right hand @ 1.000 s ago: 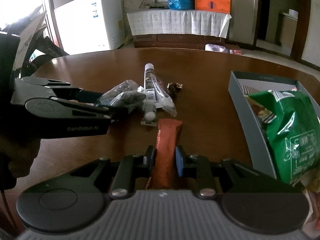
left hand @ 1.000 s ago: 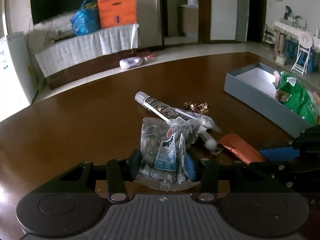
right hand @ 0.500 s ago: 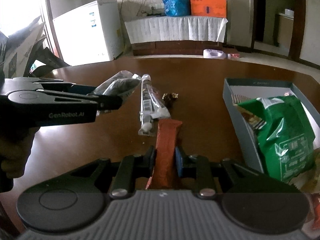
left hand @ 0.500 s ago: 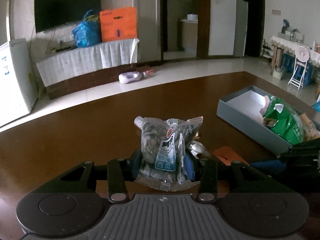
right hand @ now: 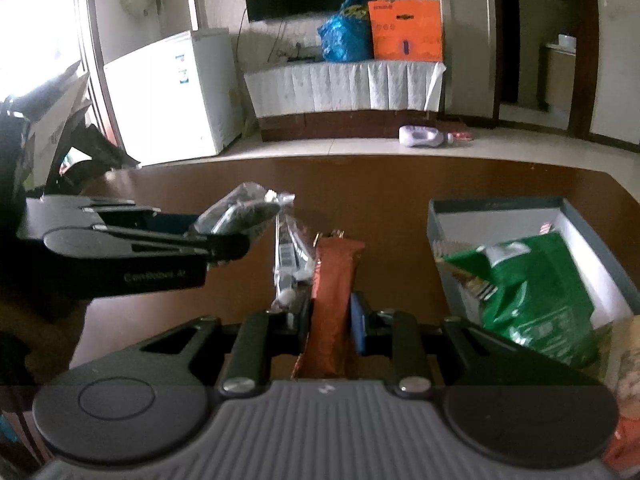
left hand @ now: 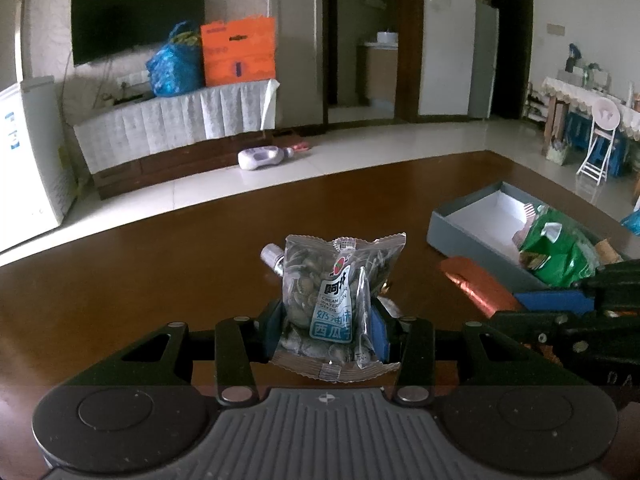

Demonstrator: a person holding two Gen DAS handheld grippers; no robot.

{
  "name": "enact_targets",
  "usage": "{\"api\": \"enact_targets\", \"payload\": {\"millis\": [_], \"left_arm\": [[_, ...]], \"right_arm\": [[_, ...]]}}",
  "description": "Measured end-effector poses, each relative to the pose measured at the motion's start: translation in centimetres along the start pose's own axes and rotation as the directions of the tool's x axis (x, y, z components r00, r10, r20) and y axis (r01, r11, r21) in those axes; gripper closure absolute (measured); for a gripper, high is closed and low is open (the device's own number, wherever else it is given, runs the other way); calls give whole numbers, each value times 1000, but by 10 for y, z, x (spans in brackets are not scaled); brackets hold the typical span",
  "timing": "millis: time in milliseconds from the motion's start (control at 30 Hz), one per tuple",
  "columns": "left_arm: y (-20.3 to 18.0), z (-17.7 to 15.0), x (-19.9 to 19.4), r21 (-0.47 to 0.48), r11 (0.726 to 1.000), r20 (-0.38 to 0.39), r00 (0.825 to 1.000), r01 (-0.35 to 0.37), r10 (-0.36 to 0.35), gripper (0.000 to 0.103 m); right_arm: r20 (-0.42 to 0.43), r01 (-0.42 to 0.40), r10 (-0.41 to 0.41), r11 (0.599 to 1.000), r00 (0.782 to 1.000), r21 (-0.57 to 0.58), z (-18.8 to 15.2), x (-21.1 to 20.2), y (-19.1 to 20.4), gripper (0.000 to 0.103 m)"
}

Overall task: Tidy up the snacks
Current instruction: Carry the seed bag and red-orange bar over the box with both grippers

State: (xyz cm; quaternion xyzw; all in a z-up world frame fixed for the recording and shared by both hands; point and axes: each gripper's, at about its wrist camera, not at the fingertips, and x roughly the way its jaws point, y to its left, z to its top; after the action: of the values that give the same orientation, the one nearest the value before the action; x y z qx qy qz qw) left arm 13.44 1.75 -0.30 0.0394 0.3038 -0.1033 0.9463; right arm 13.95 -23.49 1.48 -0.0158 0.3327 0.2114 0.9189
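My left gripper [left hand: 326,330] is shut on a clear packet of watermelon seeds [left hand: 340,292], held upright above the brown table [left hand: 160,272]. From the right wrist view the same seed packet [right hand: 244,214] hangs at the tip of the left gripper [right hand: 218,240]. My right gripper [right hand: 332,326] is shut on an orange-red snack bar [right hand: 334,280], lifted off the table; that snack bar [left hand: 474,284] shows at the right in the left wrist view. A grey box [right hand: 496,204] with a green chip bag [right hand: 536,296] inside stands to the right.
A long clear tube snack [right hand: 286,256] lies on the table under the held items, its cap end [left hand: 272,256] peeking out behind the seed packet. A wrapped candy [right hand: 330,234] sits beyond the bar. The grey box [left hand: 464,232] has white bare floor at its far end.
Both grippers have risen with their snacks: the seed packet and the orange-red bar now sit higher over the table, and the right gripper has edged toward the grey box.
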Motion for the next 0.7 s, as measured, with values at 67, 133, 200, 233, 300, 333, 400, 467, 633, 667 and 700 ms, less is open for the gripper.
{"api": "enact_targets", "payload": {"millis": [67,133,200,233,300,333,400,467,633,667,700], "left_arm": [[-1,1,-2,1,1000,3,1000,4,-4,59],[-4,2,-4,1,1000,8,1000,9,-9,59],[-7,5,-6,2,1000,13,1000,12,-12,59],[-8,6,-7,1,1000,18,1000,15,-15,59],[-10,10,-10,-3,1000,31,999,24,-24,59],[-12,11,-11,-3,1000,37,999,25,-25,58],[-17,14,-13,-5,1000,51,998,31,-30,58],[-21,18,-15,-7,999,63,997,38,-38,58],[-32,23,-16,-6,998,78,995,56,-55,58],[-33,24,-16,-5,998,80,995,60,-59,58],[-35,25,-16,-4,998,81,995,63,-63,58]], "right_arm": [[13,8,-8,1000,1000,7,2,-5,-2,81],[24,15,-16,1000,1000,13,4,-11,-5,81],[34,20,-20,1000,999,15,6,-16,-7,81],[39,22,-23,1000,999,16,7,-18,-7,81],[48,26,-27,999,998,18,9,-23,-9,81],[52,29,-30,999,998,18,10,-25,-9,81],[64,34,-35,999,997,22,12,-31,-11,81],[74,41,-43,999,996,28,12,-38,-15,81],[89,60,-64,997,994,42,11,-52,-26,81],[92,64,-68,997,993,45,11,-55,-28,81],[95,68,-72,997,993,48,10,-58,-30,81]]}}
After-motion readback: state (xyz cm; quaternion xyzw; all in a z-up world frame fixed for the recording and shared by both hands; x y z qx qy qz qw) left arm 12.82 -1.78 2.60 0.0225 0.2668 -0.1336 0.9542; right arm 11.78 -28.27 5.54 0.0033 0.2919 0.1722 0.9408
